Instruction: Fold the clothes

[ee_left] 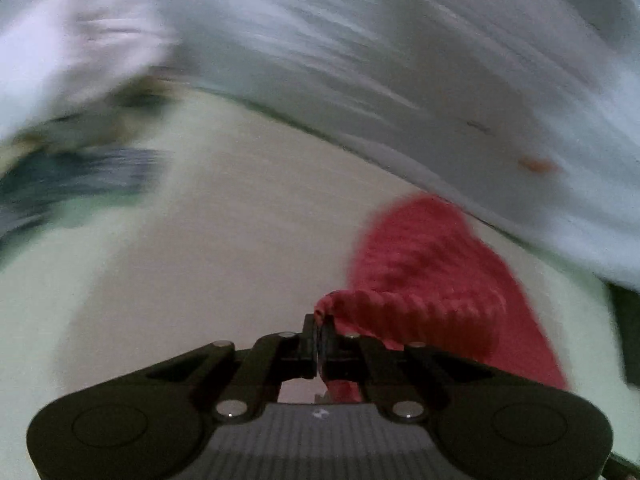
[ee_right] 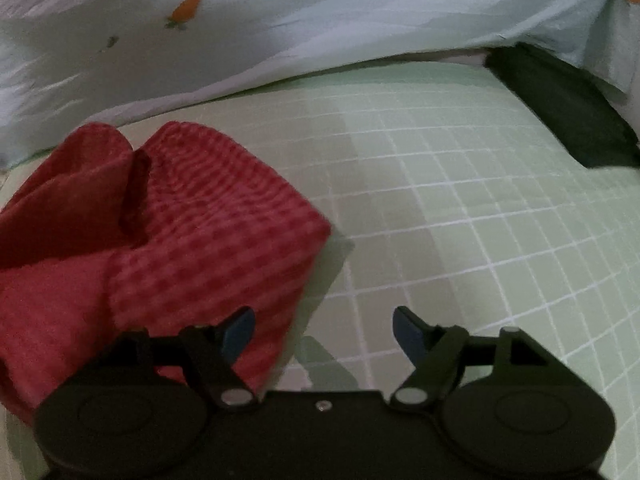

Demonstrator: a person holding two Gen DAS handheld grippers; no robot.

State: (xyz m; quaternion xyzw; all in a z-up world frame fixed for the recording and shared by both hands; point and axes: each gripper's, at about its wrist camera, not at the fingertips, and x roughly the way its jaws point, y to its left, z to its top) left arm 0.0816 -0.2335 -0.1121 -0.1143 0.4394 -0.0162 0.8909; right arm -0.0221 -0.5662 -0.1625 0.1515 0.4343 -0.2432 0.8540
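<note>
We are working over a green grid sheet (ee_right: 460,208), pale bedding (ee_right: 320,20) bunched behind. Left tool (ee_left: 319,344) is pinching shut on the red cloth's (ee_right: 192,232) edge, lifting it for a fold; right tool (ee_right: 324,332) is gaping wide, holding nothing, beside the cloth.

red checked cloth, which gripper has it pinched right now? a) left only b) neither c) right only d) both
a: in the left wrist view the left gripper has its fingers closed on a bunched edge of the red checked cloth, while in the right wrist view the right gripper is spread open with nothing between its blue-padded fingers, the cloth lying beside it on the green gridded mat.
</note>
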